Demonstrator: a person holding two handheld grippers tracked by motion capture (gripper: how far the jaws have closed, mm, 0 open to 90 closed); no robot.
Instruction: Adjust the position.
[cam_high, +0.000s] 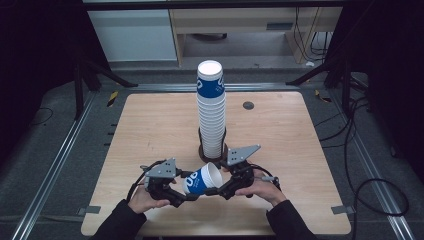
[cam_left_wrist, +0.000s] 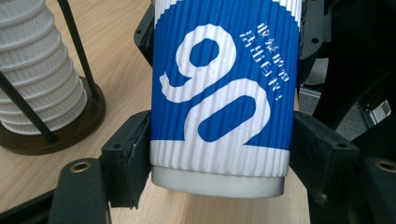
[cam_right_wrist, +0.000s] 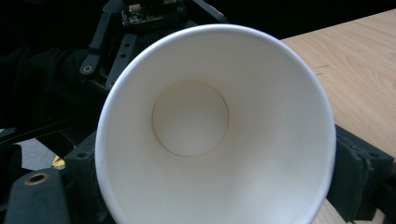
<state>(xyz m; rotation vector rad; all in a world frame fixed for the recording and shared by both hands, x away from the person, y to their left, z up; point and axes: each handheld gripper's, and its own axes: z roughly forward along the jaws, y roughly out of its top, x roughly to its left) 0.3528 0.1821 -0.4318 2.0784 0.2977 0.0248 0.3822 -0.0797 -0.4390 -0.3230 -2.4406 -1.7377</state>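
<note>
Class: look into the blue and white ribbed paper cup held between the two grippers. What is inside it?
Nothing: the blue and white ribbed paper cup shows only bare white walls and a round flat bottom. Its rim hides parts of the black gripper behind it.

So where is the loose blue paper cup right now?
In the high view the blue paper cup lies sideways between the left hand-held gripper and right hand-held gripper, near the table's front edge, just before the tall cup stack.

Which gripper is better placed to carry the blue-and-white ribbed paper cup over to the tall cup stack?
Right, probably. The right gripper sits at the rim of the blue-and-white ribbed paper cup, nearer the tall stack of paper cups. The left gripper clamps the base, farther from it.
</note>
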